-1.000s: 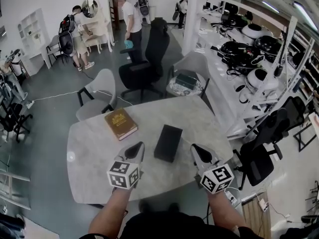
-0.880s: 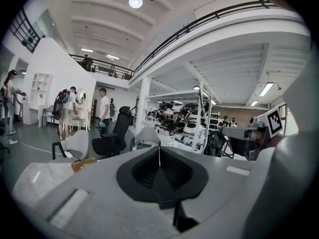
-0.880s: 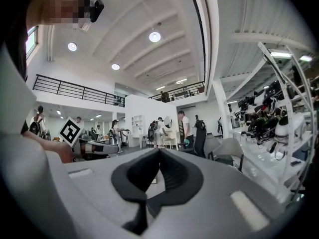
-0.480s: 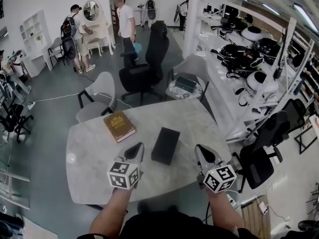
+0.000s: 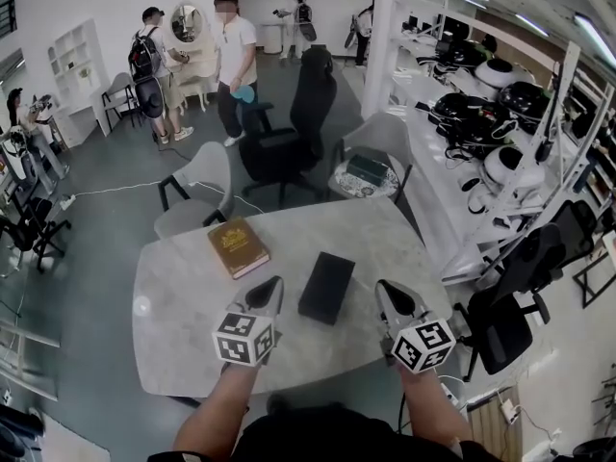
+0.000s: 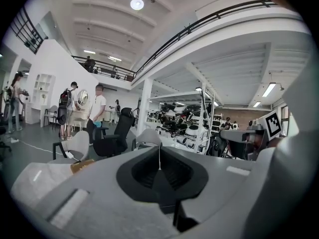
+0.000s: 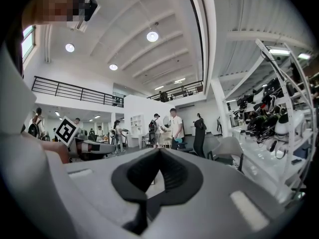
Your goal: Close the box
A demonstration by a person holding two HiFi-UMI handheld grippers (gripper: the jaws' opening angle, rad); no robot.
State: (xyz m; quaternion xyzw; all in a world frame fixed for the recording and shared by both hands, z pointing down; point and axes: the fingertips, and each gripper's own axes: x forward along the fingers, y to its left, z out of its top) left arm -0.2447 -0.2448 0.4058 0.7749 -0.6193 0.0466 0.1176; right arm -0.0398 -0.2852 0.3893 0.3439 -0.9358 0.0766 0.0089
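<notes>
A flat black box (image 5: 325, 288) lies on the pale marble table (image 5: 183, 325), its lid down as far as I can see. My left gripper (image 5: 270, 287) hovers just left of the box, jaws shut and empty. My right gripper (image 5: 384, 289) hovers just right of it, also shut and empty. Neither touches the box. In the left gripper view the closed jaws (image 6: 159, 151) point over the table at the room. The right gripper view shows its closed jaws (image 7: 159, 152) the same way. The box is hidden in both gripper views.
A brown book (image 5: 238, 247) lies on the table behind the left gripper. Grey chairs (image 5: 197, 192) and a black office chair (image 5: 289, 128) stand beyond the far edge. White shelves with gear (image 5: 481, 133) run along the right. People stand at the back left.
Both grippers hold nearly the same places beside the box. The head view has shifted slightly, and the people at the back have walked a little.
</notes>
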